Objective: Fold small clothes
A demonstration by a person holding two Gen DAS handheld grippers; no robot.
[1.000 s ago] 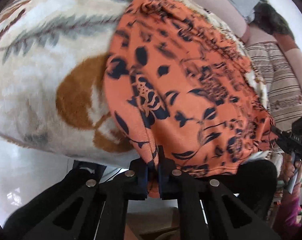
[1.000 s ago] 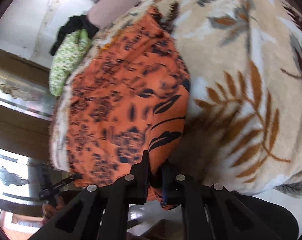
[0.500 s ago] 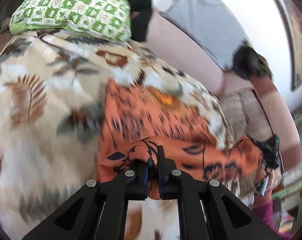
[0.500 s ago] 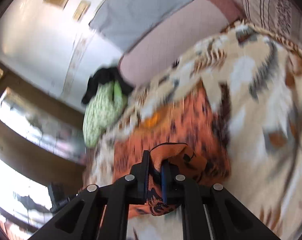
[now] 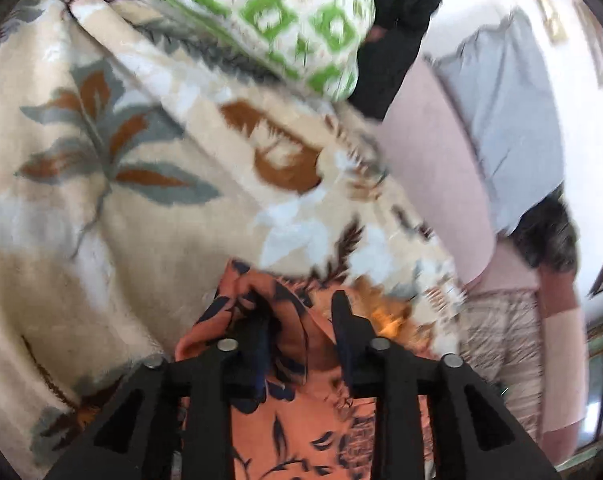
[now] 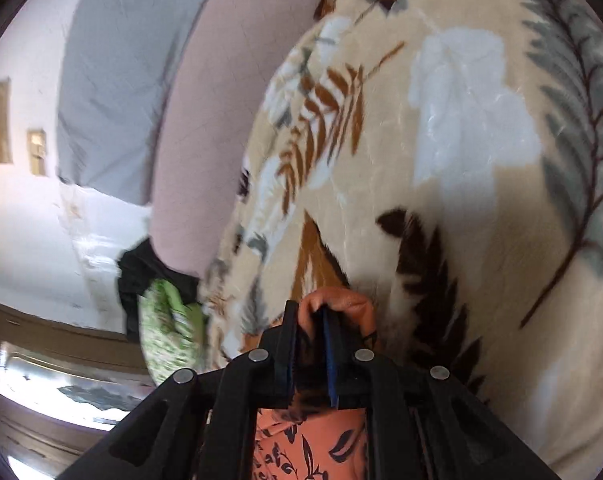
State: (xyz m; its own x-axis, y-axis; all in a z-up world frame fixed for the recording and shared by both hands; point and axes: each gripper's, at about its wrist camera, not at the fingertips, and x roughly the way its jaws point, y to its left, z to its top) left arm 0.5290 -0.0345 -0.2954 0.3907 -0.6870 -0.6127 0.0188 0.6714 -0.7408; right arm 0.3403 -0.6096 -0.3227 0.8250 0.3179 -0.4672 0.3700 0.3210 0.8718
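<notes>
Since 1 s ago the orange garment [image 5: 301,420] is doubled over on the blanket [image 5: 101,200] — left gripper [image 5: 301,320] jaws just parted, fabric apparently loose between; right gripper [image 6: 309,320] pinches its fold.

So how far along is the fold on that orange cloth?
First fold looks made: the orange cloth lies doubled on the blanket. The left tool has just been opening, with cloth loose between its jaws. The right tool pinches its corner. Release and further folds remain.
</notes>
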